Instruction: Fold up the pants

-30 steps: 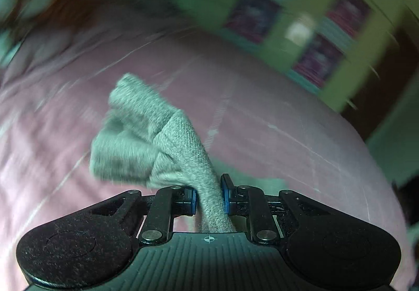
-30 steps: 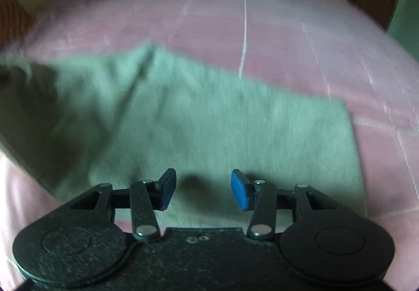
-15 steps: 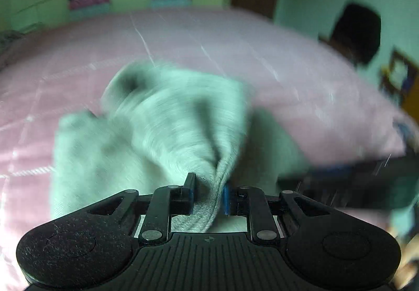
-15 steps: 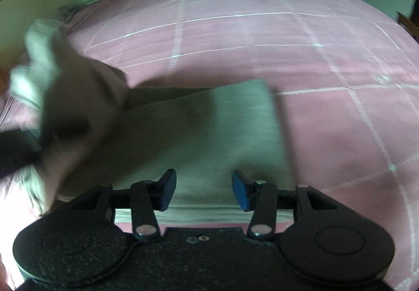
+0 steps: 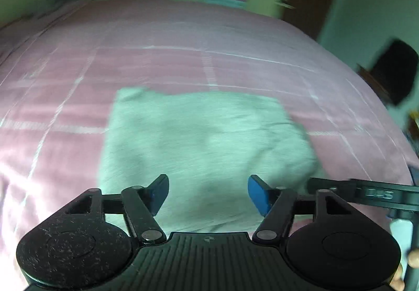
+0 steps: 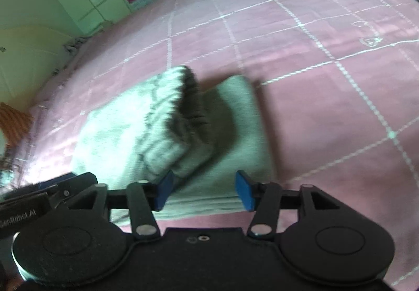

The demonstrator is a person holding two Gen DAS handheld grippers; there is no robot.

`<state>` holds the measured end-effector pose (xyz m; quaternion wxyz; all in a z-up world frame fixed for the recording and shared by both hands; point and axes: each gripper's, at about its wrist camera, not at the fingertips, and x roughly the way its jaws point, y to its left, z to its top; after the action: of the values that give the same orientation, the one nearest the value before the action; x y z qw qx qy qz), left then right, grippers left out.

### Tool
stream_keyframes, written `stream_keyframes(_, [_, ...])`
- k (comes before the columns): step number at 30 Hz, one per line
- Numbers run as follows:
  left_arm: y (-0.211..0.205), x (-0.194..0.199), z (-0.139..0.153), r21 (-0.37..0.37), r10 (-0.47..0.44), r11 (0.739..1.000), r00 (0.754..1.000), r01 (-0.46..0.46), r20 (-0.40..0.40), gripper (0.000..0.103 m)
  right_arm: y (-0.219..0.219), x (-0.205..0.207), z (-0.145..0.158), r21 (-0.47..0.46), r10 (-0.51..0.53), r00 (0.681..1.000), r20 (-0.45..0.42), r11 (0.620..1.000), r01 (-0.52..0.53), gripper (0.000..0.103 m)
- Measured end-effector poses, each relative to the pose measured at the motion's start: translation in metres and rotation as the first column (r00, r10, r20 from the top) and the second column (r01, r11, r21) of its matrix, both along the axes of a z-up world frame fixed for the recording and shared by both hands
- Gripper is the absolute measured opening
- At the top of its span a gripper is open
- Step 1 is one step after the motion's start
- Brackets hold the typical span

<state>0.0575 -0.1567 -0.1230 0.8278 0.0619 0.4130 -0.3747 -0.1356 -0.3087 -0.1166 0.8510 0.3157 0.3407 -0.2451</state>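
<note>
Pants [image 5: 204, 139] folded on pink bedspread [image 5: 235, 68], orientation unclear from blur; left gripper [image 5: 208, 195] and right gripper [image 6: 203, 190] fingers spread, empty.

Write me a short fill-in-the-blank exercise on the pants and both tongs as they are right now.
1. The pants lie on a bedspread whose colour is ____.
2. The left tongs are ____, with nothing between the pads.
3. The right tongs hold ____.
4. In the right wrist view, the folded-over part of the pants sits on the ____ side of the bundle.

Missing words: pink; open; nothing; left
</note>
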Motion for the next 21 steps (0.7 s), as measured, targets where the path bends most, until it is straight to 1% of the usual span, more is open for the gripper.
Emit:
stream_keyframes(2, [0.011,0.009,-0.019,0.022,0.054,0.998,0.997,-0.052,-0.057,0.066,0.004,0.007,0.001,0.012,0.011,1.0,0.017,1.0,-0.012,0.071])
stream_keyframes(4, [0.017,0.012,-0.038,0.029,0.086,0.996,0.991,-0.083,-0.099,0.066,0.005,0.019,-0.001,0.027,0.017,1.0,0.02,0.999,-0.018,0.073])
stream_keyframes(5, [0.019,0.012,-0.045,0.024,0.093,0.996,0.99,-0.091,-0.105,0.066,0.004,0.024,-0.003,0.038,0.014,1.0,0.015,0.999,-0.014,0.073])
stream_keyframes(8, [0.017,0.01,-0.049,0.012,0.097,0.995,0.99,-0.096,-0.102,0.067,-0.005,0.04,-0.013,0.097,-0.017,1.0,0.012,0.995,0.016,0.072])
stream_keyframes(10, [0.016,0.011,-0.049,0.012,0.1,0.995,0.99,-0.1,-0.103,0.069,-0.009,0.047,-0.02,0.132,-0.038,0.999,0.018,0.991,0.036,0.061])
stream_keyframes(11, [0.016,0.011,-0.048,0.012,0.102,0.995,0.989,-0.101,-0.104,0.069,-0.009,0.049,-0.023,0.145,-0.045,0.999,0.023,0.989,0.041,0.051])
stream_keyframes(12, [0.018,0.012,-0.047,0.012,0.104,0.995,0.989,-0.103,-0.107,0.069,-0.008,0.05,-0.025,0.146,-0.051,0.998,0.028,0.988,0.046,0.046])
stream_keyframes(14, [0.02,0.012,-0.045,0.007,0.11,0.994,0.989,-0.11,-0.103,0.069,0.002,0.049,-0.018,0.083,-0.042,0.998,0.052,0.996,0.037,0.04])
stream_keyframes(16, [0.023,0.01,-0.039,-0.011,0.129,0.991,0.988,-0.131,-0.085,0.069,0.016,0.045,-0.003,0.003,0.008,0.997,0.083,1.0,-0.008,0.038])
stream_keyframes(17, [0.026,0.009,-0.036,-0.022,0.143,0.989,0.987,-0.145,-0.078,0.069,0.02,0.042,0.004,-0.022,0.027,0.995,0.098,0.999,-0.025,0.038])
stream_keyframes(19, [0.027,0.007,-0.031,-0.046,0.149,0.987,0.986,-0.153,-0.081,0.069,0.021,0.034,0.018,-0.044,0.054,0.99,0.128,0.998,-0.049,0.038])
stream_keyframes(21, [0.021,0.003,-0.027,-0.05,0.128,0.99,0.989,-0.131,-0.07,0.069,0.017,0.024,0.026,-0.05,0.058,0.988,0.145,0.997,-0.051,0.038])
